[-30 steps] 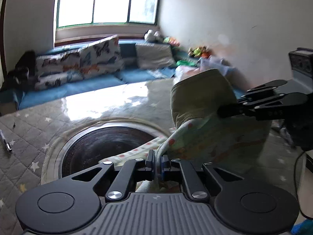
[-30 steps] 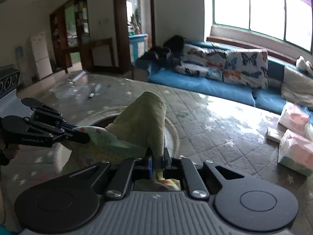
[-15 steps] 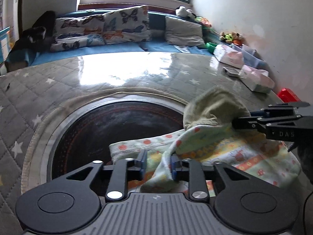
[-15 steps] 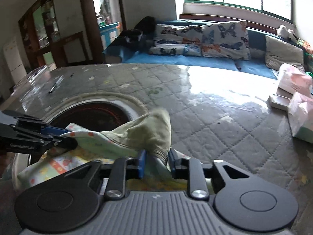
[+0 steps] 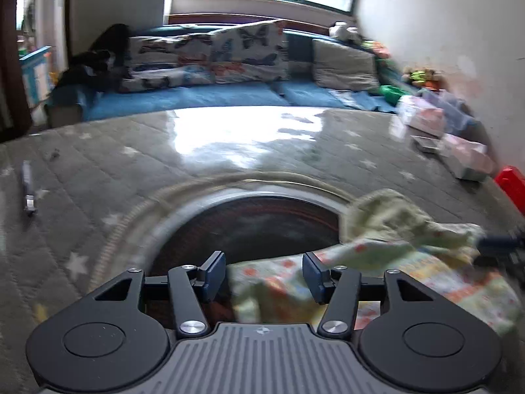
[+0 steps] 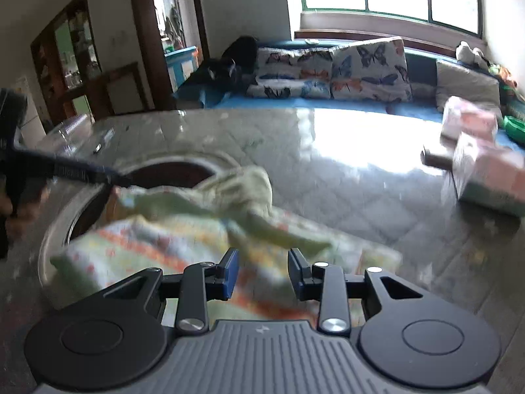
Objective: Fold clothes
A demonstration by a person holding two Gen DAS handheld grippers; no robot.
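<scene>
A small pale green garment with orange dots and stripes lies folded on the grey quilted table, partly over the dark round inset. It also shows in the right wrist view. My left gripper is open, its jaws wide apart over the garment's left edge, holding nothing. My right gripper is open over the garment's near edge, holding nothing. The right gripper shows blurred at the far right of the left wrist view. The left gripper shows at the left of the right wrist view.
A dark round inset with a pale rim sits in the table. Tissue packs and a red object lie along the right edge. A pen lies at the left. A blue sofa with butterfly cushions stands behind.
Both grippers lowered the lifted garment onto the table, then opened and let go of it. The garment now lies flat, and both grippers have drawn back a little.
</scene>
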